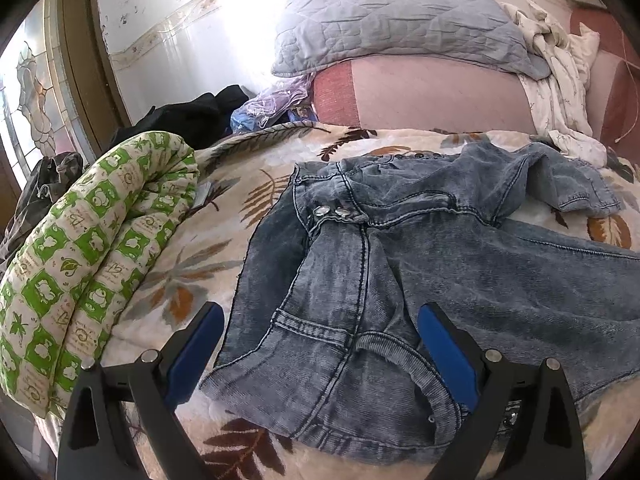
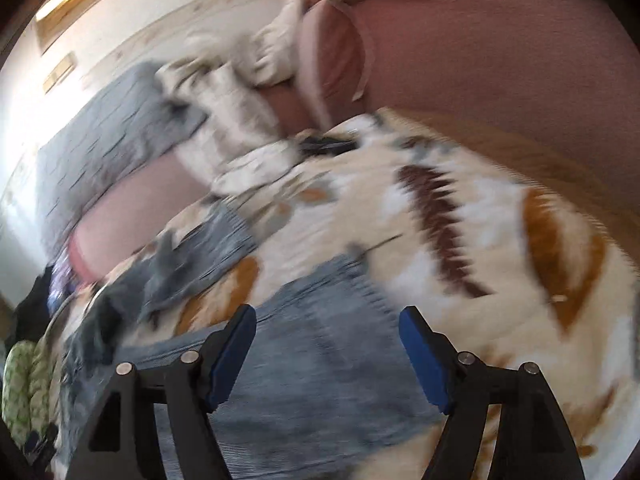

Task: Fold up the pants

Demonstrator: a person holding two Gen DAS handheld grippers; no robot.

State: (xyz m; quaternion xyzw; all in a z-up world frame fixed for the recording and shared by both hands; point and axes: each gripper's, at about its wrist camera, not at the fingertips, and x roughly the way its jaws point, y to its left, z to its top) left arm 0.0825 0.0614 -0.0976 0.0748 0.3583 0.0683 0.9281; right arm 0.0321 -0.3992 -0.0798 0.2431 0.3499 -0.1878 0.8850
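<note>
A pair of faded blue jeans [image 1: 400, 264] lies crumpled on a leaf-patterned blanket [image 1: 240, 200], waistband toward me with two metal buttons [image 1: 330, 211] showing. One leg runs off to the right and the other is bunched at the far right. My left gripper [image 1: 320, 320] is open, just above the waistband, holding nothing. In the blurred right wrist view a jeans leg [image 2: 320, 360] lies on the blanket [image 2: 480, 240]. My right gripper [image 2: 326, 322] is open over the leg near its hem, holding nothing.
A rolled green-and-white quilt [image 1: 80, 260] lies along the left. A grey-blue pillow [image 1: 392, 20] rests on the pink headboard [image 1: 440, 92], with a white garment [image 1: 560, 80] draped beside it. Dark clothes [image 1: 192, 116] and plastic bags [image 1: 272, 104] sit at the far left corner.
</note>
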